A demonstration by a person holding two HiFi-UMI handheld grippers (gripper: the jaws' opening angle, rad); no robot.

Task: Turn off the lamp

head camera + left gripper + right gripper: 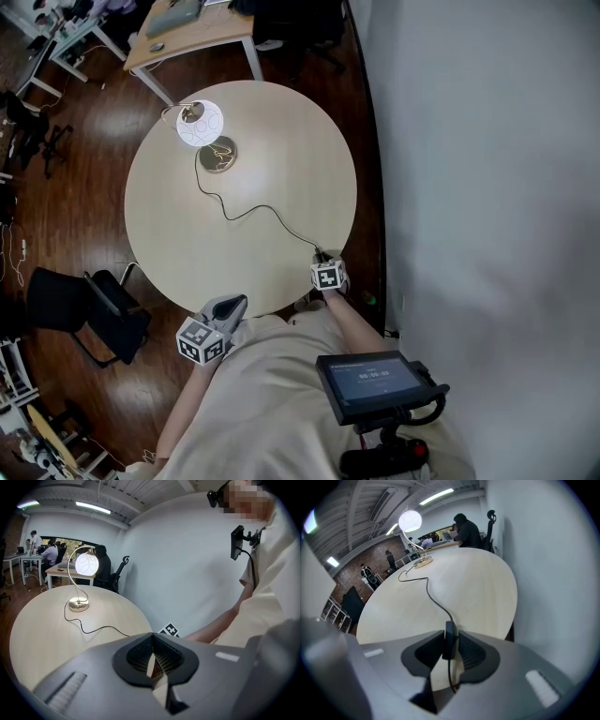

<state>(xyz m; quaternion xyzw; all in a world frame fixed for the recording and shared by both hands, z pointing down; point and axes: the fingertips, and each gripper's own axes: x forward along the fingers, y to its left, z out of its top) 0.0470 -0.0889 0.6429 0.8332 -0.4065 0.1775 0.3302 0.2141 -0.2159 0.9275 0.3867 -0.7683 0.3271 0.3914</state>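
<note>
The right gripper (451, 645), nearer than the empty, closed left gripper (153, 649), pinches the inline switch (450, 632), lengthwise along the cord (253, 212), at the round table's (281, 141) near edge, the lit lamp (201, 124) well away across it.

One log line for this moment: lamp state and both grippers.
lamp: lit | right gripper: shut on inline switch | left gripper: shut, empty | task: lamp not yet off

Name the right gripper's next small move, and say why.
Probably squeeze the right gripper a little harder on the inline switch of the cord. Its jaws already stand against the switch's two sides, yet the lamp across the table is lit, so the switch seems not to have clicked.
</note>
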